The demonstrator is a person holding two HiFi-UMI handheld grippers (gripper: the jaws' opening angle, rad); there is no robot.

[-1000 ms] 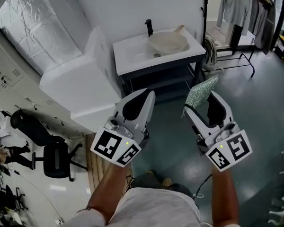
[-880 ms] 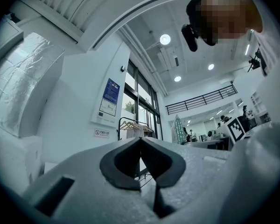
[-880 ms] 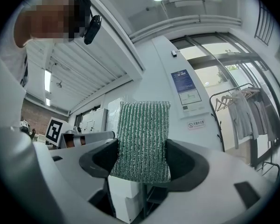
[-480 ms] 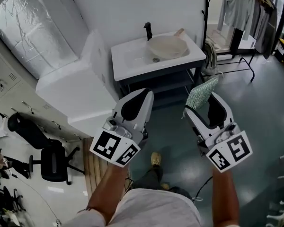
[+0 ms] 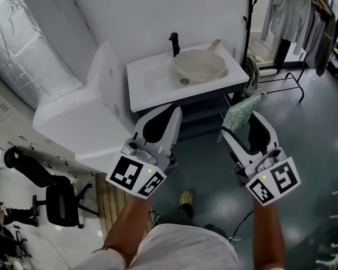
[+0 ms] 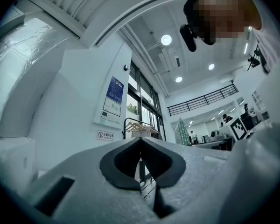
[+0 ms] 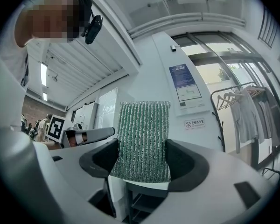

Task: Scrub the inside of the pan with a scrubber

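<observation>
1. We see the scrubber (image 7: 142,141) as a flat rectangular pad of green knit shot with silvery thread. Its ribs run lengthwise.
2. Its long axis lies along the jaws of the right gripper (image 5: 242,124). The lower end sits between them and the free end stands out beyond the tips. In the head view that free end points forward, toward the washstand (image 5: 152,89), leaning slightly right.
3. The right gripper's dark, curved pads pinch the scrubber from both sides, touching its long edges.
4. The left gripper (image 6: 140,158) has its two dark pads pressed together tip to tip, with nothing between them. Its shell is matte white plastic.
5. The pan (image 5: 200,65) is round, shallow and cream-coloured, and it rests in the basin of the white washstand, just right of the drain.
6. Its pale wooden-looking handle (image 5: 214,44) points away from us and to the right, toward the wall.
7. A slim black tap (image 5: 174,41) stands upright at the basin's back edge, just left of the pan.
8. Both grippers hang over the dark, glossy floor (image 5: 310,128), well apart from the pan.
</observation>
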